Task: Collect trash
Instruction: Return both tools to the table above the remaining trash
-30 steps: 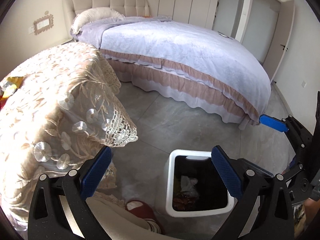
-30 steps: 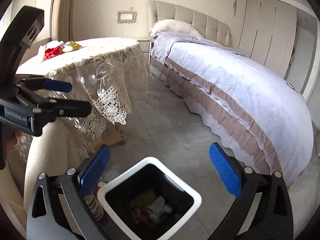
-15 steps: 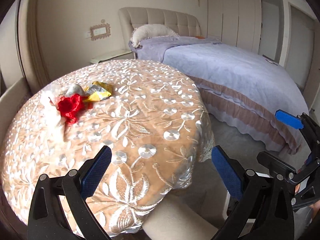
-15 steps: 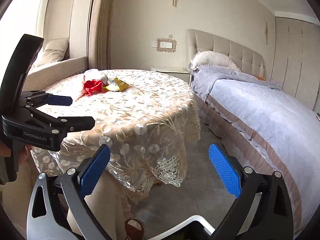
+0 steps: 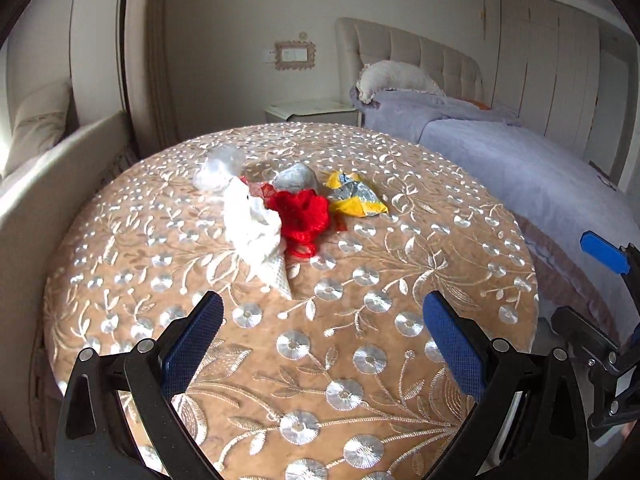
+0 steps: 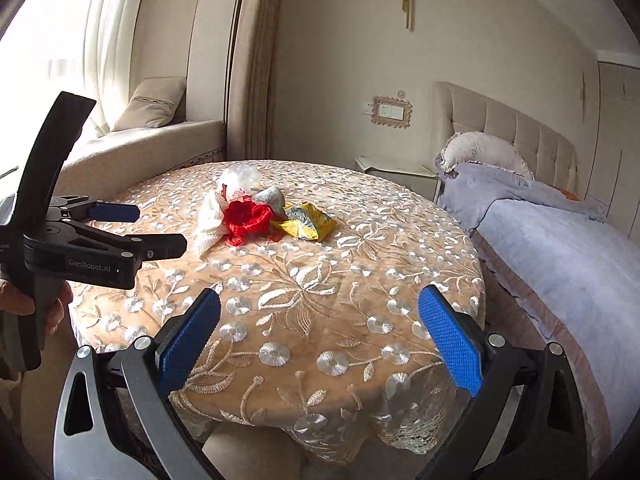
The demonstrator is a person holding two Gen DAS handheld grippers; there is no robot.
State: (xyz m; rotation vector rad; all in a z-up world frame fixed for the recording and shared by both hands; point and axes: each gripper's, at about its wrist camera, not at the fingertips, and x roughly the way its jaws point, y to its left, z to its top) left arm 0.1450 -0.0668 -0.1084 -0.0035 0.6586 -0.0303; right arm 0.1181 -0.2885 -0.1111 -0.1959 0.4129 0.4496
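Note:
A pile of trash lies on the round table (image 5: 360,360) with its embroidered cloth: a white netted wrapper (image 5: 256,236), a red mesh clump (image 5: 304,212), a yellow and silver foil wrapper (image 5: 354,196), a grey crumpled piece (image 5: 296,178) and clear plastic (image 5: 220,166). The same pile shows in the right wrist view, with the red clump (image 6: 246,218) and the foil wrapper (image 6: 306,222). My left gripper (image 5: 320,344) is open and empty, above the table short of the pile. My right gripper (image 6: 320,340) is open and empty over the table's near edge.
A bed (image 6: 560,248) with a lilac cover stands to the right of the table. A nightstand (image 5: 312,112) is behind it. A window seat (image 6: 152,152) with a cushion runs along the left. The left gripper's body (image 6: 80,248) shows at the left of the right wrist view.
Both grippers have swung up from the white bin on the floor to face the table. The left one has moved closer to the trash pile. Both jaws stayed open.

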